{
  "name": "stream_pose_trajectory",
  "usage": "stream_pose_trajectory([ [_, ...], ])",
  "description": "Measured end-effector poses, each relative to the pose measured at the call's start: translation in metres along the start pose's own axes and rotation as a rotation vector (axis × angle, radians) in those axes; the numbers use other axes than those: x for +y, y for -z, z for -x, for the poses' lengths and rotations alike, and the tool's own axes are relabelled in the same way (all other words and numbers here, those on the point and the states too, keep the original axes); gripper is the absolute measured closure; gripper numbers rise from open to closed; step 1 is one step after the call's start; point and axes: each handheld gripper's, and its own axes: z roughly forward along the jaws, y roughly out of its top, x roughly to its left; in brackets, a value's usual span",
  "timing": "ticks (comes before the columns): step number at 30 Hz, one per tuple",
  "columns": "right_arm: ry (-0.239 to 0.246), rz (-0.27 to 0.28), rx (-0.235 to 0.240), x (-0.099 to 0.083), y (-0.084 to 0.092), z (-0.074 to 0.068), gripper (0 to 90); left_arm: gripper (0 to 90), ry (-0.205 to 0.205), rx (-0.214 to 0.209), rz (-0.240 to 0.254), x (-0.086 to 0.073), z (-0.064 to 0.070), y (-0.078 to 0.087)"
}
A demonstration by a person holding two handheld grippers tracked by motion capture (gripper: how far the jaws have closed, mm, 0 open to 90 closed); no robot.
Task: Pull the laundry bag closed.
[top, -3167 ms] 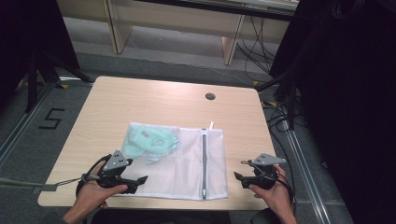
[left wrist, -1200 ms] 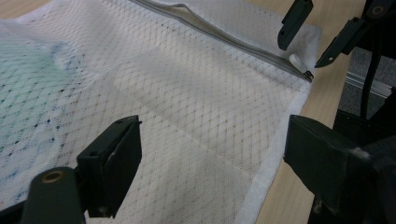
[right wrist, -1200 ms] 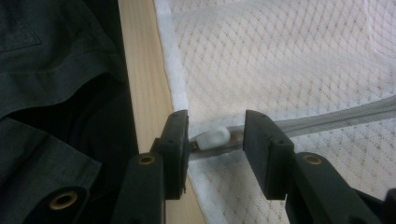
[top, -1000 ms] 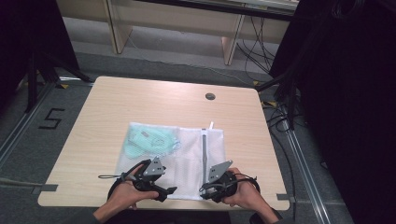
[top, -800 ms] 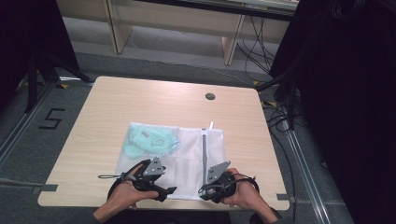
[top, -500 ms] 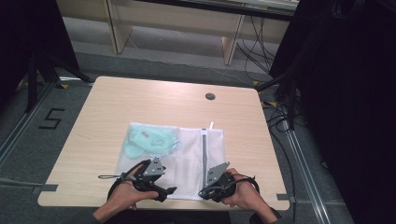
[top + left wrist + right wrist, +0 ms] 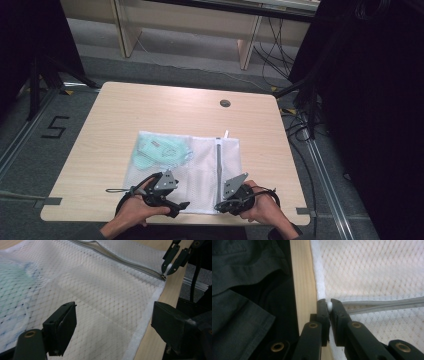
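A white mesh laundry bag (image 7: 197, 167) lies flat on the wooden table (image 7: 150, 110), with a pale green garment (image 7: 160, 150) inside its left half. A grey zipper (image 7: 218, 162) runs along its right part. At the zipper's near end my right gripper (image 7: 220, 204) is shut on the small white zipper pull (image 7: 329, 305); its jaws have just been closing on it. The left gripper (image 7: 113, 315) stands open over the bag's near edge (image 7: 140, 335), with mesh between its jaws but not pinched. The left gripper view shows the right gripper (image 7: 170, 265) on the pull.
A round cable hole (image 7: 225, 103) sits in the table's far right. The near table edge (image 7: 303, 285) lies just behind the bag, with the person's dark clothing (image 7: 249, 290) beyond it. Cables (image 7: 300, 125) trail on the floor at the right.
Since the earliest frame both hands have come in from the table's near corners to the bag's near edge. Over the last second they have stayed put.
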Motion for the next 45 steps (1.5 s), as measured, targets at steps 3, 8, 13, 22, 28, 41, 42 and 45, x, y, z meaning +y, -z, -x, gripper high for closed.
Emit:
stream_pose_trajectory([
  [3,-0.011,0.020,-0.014,0.001,0.003,0.000,86.3,22.0,-0.014,-0.013,0.006,0.000,0.008,-0.002],
  [8,-0.045,0.051,-0.022,0.002,0.009,0.002,86.3,29.9,-0.061,-0.061,0.018,0.003,0.021,-0.012],
  [13,-0.071,0.075,-0.028,0.002,0.012,0.003,86.3,36.9,-0.092,-0.072,0.027,0.005,0.028,-0.021],
  [22,-0.086,0.103,-0.051,0.004,0.018,0.003,86.3,42.1,-0.129,-0.078,0.037,0.007,0.036,-0.037],
  [28,-0.113,0.112,-0.050,0.005,0.020,0.003,86.3,41.4,-0.155,-0.084,0.028,0.011,0.040,-0.044],
  [41,-0.088,0.118,-0.059,0.005,0.022,0.005,86.3,59.7,-0.197,-0.090,0.057,0.015,0.045,-0.059],
  [42,-0.088,0.118,-0.059,0.005,0.022,0.005,86.3,60.7,-0.197,-0.090,0.057,0.015,0.045,-0.059],
  [45,-0.111,0.111,-0.056,0.004,0.022,0.004,86.3,63.3,-0.226,-0.080,0.048,0.016,0.044,-0.061],
])
